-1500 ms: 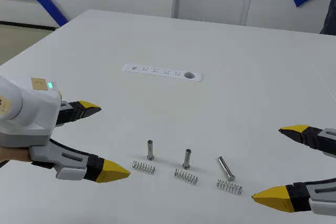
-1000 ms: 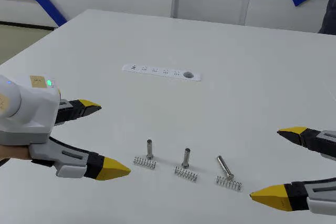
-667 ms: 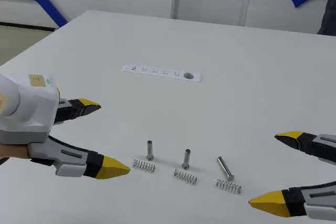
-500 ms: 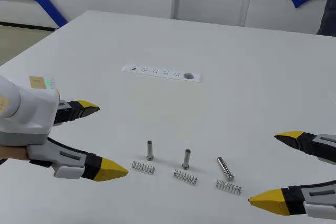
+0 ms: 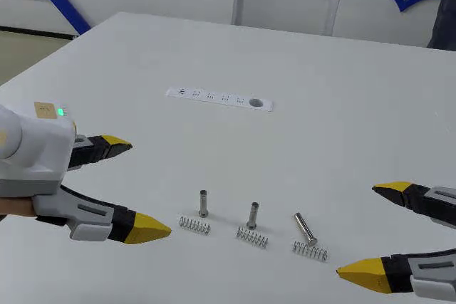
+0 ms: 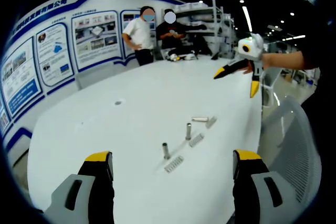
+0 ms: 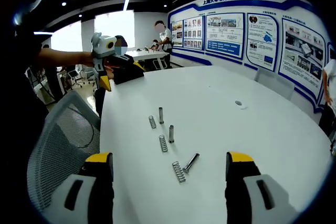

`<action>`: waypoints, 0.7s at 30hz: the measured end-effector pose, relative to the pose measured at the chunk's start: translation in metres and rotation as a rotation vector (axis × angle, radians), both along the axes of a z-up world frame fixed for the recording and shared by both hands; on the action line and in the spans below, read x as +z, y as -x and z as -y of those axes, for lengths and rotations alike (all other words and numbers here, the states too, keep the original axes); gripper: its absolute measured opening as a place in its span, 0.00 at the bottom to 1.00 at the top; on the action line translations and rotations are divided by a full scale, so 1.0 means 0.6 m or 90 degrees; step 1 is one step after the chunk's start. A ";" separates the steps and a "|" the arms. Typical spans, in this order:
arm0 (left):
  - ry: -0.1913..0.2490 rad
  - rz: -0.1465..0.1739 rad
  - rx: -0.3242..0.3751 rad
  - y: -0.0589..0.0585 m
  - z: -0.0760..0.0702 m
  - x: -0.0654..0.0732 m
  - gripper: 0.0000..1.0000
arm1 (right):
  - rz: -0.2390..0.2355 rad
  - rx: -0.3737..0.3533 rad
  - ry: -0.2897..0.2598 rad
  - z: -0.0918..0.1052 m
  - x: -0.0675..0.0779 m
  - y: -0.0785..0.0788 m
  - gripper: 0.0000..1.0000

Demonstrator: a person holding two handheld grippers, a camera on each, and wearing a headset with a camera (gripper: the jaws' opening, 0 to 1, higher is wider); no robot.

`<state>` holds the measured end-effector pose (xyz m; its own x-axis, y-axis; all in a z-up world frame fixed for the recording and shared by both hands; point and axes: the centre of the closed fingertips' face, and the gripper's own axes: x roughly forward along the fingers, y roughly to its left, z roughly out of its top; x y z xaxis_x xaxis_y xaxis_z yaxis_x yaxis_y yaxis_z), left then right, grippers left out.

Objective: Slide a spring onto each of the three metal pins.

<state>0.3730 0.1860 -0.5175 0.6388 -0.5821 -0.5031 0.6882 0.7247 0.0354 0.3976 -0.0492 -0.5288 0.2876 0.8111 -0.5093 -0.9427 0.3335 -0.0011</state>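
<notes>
Three springs [image 5: 252, 238], three pins [image 5: 252, 215]: two upright, one flat

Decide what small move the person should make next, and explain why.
Probably bring the right gripper down to the rightmost spring, nearest it. The left gripper is open and empty too, and all three springs lie on the table beside their pins.

White table [image 5: 342, 105], upright pin [image 5: 203, 203] nearest left gripper [image 5: 151, 189], second upright pin [image 5: 252, 215] midway, fallen pin [image 5: 306, 228] nearest right gripper [image 5: 355, 229], left spring [image 5: 194, 225], middle spring [image 5: 251, 238], right spring [image 5: 310, 250] each just beside its pin, power strip [image 5: 219, 98] beyond both grippers' tips.
</notes>
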 end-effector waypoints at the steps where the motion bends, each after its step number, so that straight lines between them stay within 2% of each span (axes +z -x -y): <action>1: 0.000 0.000 0.000 0.000 0.000 0.000 0.96 | -0.002 0.001 0.001 -0.001 -0.001 0.001 0.89; 5: 0.000 -0.002 0.000 0.000 0.001 -0.002 0.96 | 0.004 -0.001 0.009 -0.002 -0.004 -0.002 0.89; 8: -0.005 -0.004 -0.005 0.001 0.001 -0.005 0.96 | 0.016 -0.011 -0.003 -0.004 0.001 -0.009 0.83; 11: -0.005 -0.004 -0.006 0.002 0.002 -0.006 0.96 | 0.010 -0.028 -0.025 -0.006 0.008 -0.017 0.81; 16: 0.002 -0.005 -0.002 0.000 0.001 -0.007 0.95 | 0.026 -0.039 -0.021 -0.003 0.009 -0.028 0.76; 21: 0.004 -0.009 -0.003 -0.002 0.002 -0.011 0.95 | 0.018 -0.043 -0.024 -0.004 0.006 -0.034 0.75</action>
